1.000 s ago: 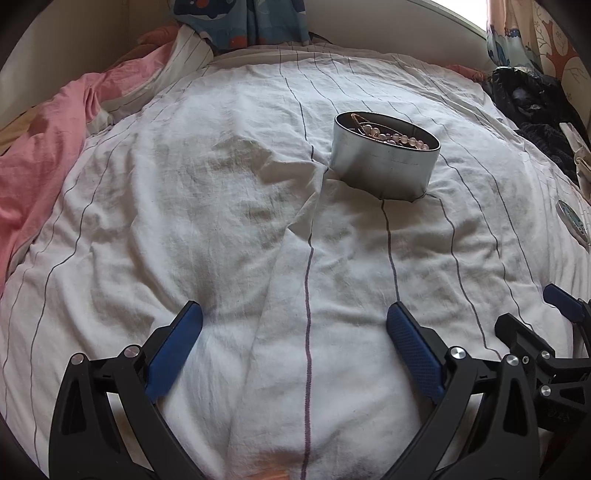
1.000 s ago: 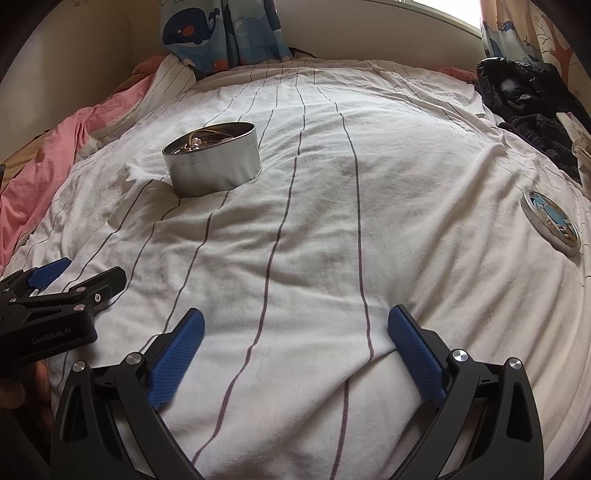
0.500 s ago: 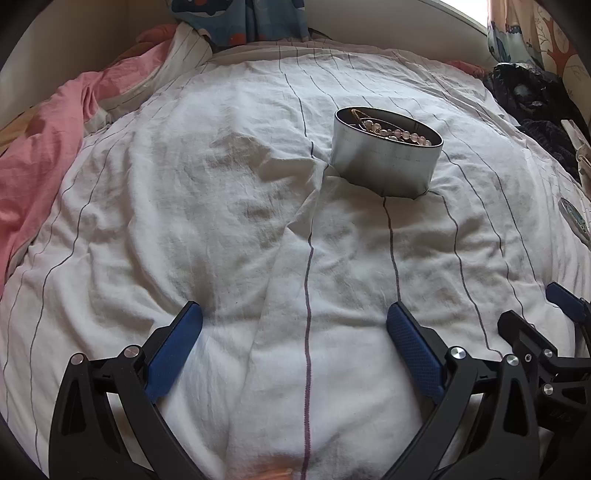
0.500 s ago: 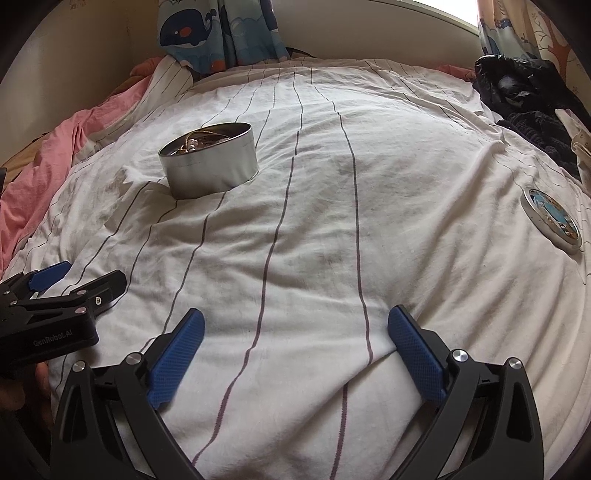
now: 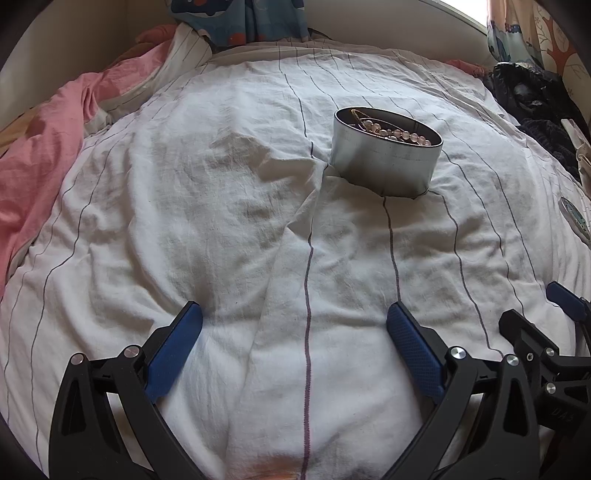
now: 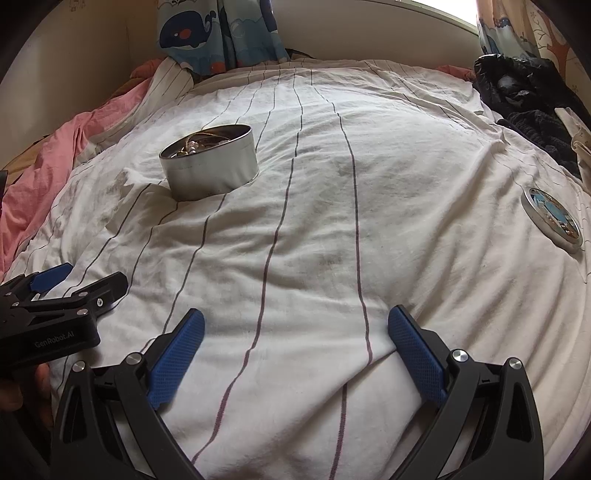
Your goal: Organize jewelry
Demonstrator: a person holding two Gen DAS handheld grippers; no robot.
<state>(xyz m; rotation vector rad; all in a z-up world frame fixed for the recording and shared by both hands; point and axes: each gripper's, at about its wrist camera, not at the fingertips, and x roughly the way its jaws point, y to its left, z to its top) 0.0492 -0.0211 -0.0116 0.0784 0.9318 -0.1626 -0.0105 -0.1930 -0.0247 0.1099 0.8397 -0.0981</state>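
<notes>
A round silver tin [image 5: 384, 162] sits on the white striped bedsheet and holds a pink bead bracelet [image 5: 399, 132] and a thin chain. It also shows in the right wrist view [image 6: 212, 166], at the left. The tin's lid [image 6: 552, 218], with a blue picture, lies flat on the sheet at the right; its edge shows in the left wrist view [image 5: 574, 218]. My left gripper [image 5: 295, 332] is open and empty, well short of the tin. My right gripper [image 6: 295, 336] is open and empty, between tin and lid.
A pink blanket [image 5: 40, 147] is bunched along the left edge of the bed. Dark clothes [image 6: 524, 96] are piled at the back right. A whale-print curtain [image 6: 218, 33] hangs behind the bed. The sheet has a raised fold left of the tin [image 5: 258, 147].
Both grippers have drifted slightly; the view has shifted a little toward the near end of the bed. Tin and lid have not moved. Both grippers stay open.
</notes>
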